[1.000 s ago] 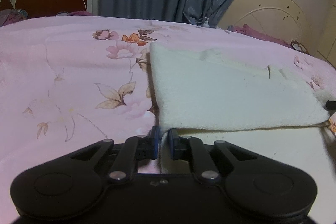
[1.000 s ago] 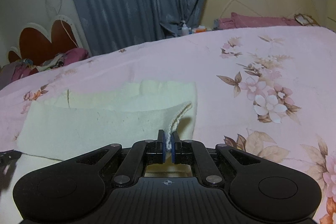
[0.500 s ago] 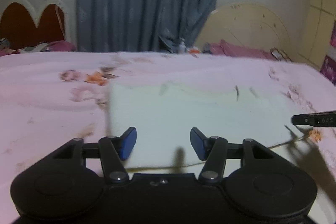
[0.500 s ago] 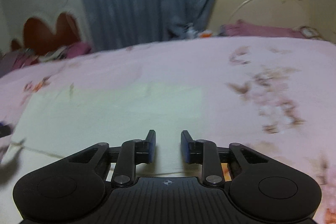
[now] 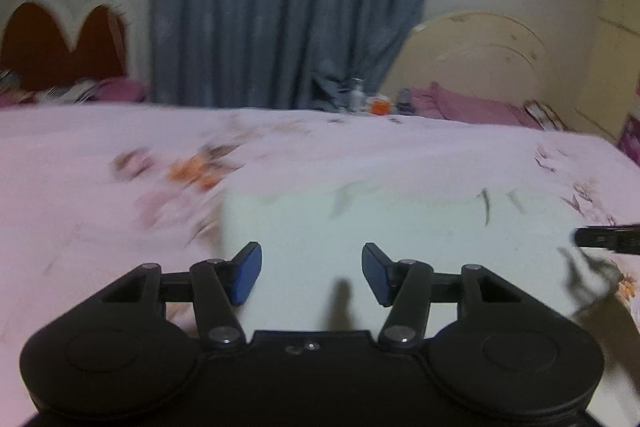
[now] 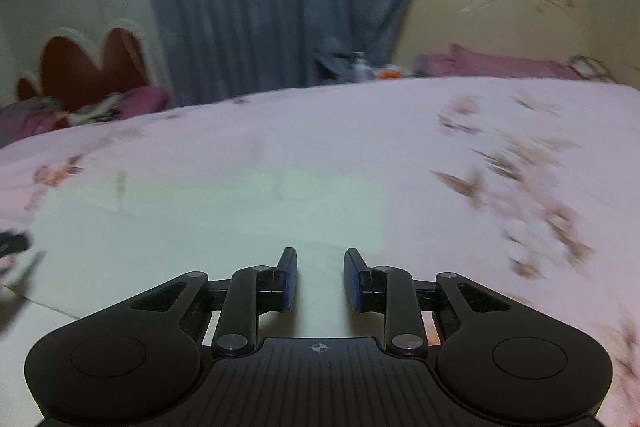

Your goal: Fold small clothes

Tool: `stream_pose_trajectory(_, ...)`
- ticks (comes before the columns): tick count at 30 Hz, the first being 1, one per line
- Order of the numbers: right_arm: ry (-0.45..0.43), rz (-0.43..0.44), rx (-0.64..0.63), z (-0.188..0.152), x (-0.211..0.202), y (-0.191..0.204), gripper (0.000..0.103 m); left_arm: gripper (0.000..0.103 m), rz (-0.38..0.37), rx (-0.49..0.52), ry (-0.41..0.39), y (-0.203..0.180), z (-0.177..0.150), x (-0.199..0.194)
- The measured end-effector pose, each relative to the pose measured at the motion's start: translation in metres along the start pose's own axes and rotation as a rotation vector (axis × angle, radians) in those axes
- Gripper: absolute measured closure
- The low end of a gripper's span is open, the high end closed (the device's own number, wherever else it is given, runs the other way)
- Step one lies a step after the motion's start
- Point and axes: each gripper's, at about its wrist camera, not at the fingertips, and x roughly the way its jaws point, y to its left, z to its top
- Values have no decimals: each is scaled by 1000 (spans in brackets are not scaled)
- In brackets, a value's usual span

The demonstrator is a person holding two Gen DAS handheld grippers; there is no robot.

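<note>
On the pink floral bed, a cream garment lay flat and folded. The left hand-held gripper hovered above its near edge, released and empty. The right hand-held gripper likewise stood parted over the cloth, grasping nothing.

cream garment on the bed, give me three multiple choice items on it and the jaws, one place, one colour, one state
1. Where does the cream garment lie?
A. on the pink floral bedspread
B. on a chair
C. on the floor

2. What colour are the pads of the right gripper?
A. red
B. blue
C. white

3. What do the jaws of the left gripper hold?
A. the garment's corner
B. a sock
C. nothing

Answers:
1 A, the garment lies flat with the flowered sheet around it.
2 B, both inner faces show blue.
3 C, the jaws stand apart with only a gap between them.
</note>
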Motion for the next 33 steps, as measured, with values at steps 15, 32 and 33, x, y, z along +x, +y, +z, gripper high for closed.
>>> stream_pose_trajectory(15,31,-62,-11,11,52,7,76,44,9,-11,65,32,4,51)
stream_pose_trajectory(32,45,38,-84,-4,45,51,76,35,27,77,62,3,-24,14)
stream_pose_trajectory(33,40,-3,-54,-6,41,36,76,34,37,76,68,7,-25,10)
